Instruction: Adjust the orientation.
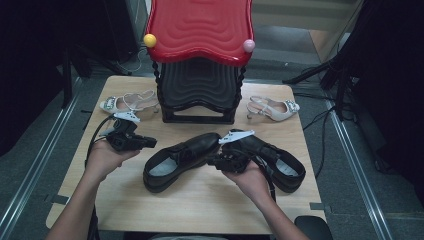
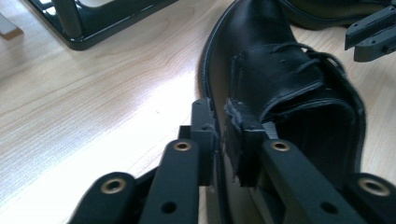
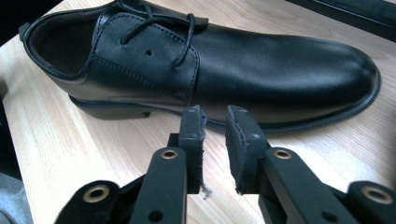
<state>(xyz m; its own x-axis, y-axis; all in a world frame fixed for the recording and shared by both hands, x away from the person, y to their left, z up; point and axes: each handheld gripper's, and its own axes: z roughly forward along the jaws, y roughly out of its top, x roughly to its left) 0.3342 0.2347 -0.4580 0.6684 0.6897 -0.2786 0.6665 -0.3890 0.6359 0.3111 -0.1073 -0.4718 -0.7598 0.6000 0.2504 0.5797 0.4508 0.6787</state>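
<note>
Black lace-up shoes lie side by side on the wooden surface (image 1: 200, 210), in front of the red-topped stool (image 1: 200, 30), which serves as landmark. One black shoe (image 1: 180, 160) sits just in front of the stool, its toe pointing up toward it; the second black shoe (image 1: 275, 162) lies to its right, their toes nearly meeting. The left tool (image 1: 150, 143) hovers left of the first shoe, its jaws drawn together with nothing between them, beside the shoe's rim. The right tool (image 1: 212, 161) sits between the two shoes, its jaws nearly closed with a narrow gap and nothing gripped. Two pale sandals flank the stool: one sandal (image 1: 127, 102) at its left, another sandal (image 1: 272, 109) at its right.
</note>
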